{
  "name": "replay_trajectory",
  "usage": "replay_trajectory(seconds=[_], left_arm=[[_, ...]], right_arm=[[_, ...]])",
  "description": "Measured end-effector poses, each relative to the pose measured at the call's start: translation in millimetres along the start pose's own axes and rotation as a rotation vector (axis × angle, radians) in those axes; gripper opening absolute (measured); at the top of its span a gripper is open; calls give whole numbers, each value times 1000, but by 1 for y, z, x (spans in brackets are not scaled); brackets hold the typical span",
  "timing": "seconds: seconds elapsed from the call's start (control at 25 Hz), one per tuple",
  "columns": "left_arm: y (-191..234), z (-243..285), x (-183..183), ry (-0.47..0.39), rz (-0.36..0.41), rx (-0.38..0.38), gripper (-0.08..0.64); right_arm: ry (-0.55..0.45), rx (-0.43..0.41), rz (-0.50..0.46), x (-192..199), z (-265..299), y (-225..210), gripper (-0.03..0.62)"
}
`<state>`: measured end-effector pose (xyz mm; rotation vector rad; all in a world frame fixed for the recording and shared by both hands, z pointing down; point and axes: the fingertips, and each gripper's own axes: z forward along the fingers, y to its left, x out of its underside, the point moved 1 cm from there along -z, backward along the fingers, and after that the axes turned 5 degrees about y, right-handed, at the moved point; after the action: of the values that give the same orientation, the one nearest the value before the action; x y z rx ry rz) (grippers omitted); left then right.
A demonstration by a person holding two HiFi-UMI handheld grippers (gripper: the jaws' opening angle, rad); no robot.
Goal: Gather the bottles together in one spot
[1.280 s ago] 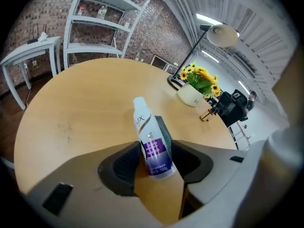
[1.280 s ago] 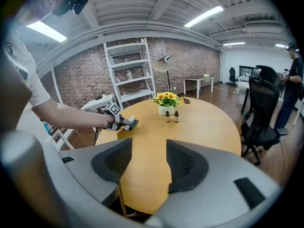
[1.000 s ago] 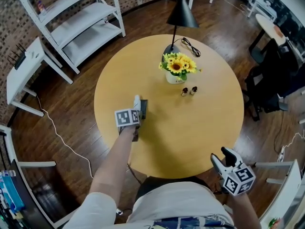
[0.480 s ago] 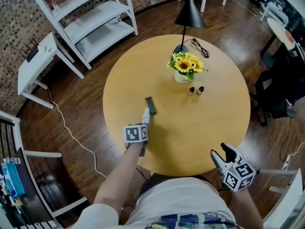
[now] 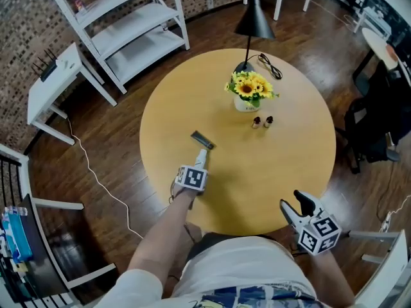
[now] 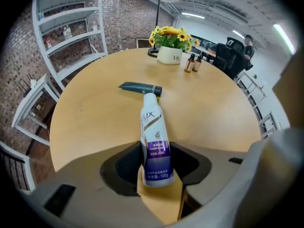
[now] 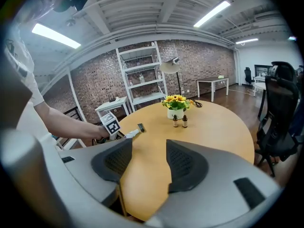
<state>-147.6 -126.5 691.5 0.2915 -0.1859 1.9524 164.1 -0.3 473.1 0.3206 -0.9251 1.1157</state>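
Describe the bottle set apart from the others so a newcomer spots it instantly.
On the round wooden table, look near-left of the sunflower pot. The white bottle with purple label and dark cap is much larger than the two small brown bottles beside the pot.

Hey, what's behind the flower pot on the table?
A black lamp base and its cord sit just behind the pot. In the left gripper view, the pot and flowers cover most of the base.
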Motion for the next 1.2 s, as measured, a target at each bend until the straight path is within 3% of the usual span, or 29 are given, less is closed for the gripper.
replay_trajectory(seconds=[0.12, 0.24, 0.4, 0.64, 0.96, 1.2], left_arm=[[-18, -16, 13, -48, -84, 73, 192], [-50, -49, -5, -226, -122, 201, 190], [-99, -104, -26, -417, -44, 322, 190], [-158, -174, -41, -622, 119, 434, 190], [-181, -210, -35, -738, 281, 507, 190], [-179, -203, -25, -719, 320, 545, 193]], right_arm=[[-14, -8, 3, -3, -1, -2, 250], [-30, -36, 7, -12, 5, 4, 245], [-69, -116, 23, -42, 23, 21, 227], [-133, -296, 205, -95, 55, 57, 227], [-117, -353, 316, -106, 80, 74, 201], [-114, -389, 349, -102, 86, 88, 130]])
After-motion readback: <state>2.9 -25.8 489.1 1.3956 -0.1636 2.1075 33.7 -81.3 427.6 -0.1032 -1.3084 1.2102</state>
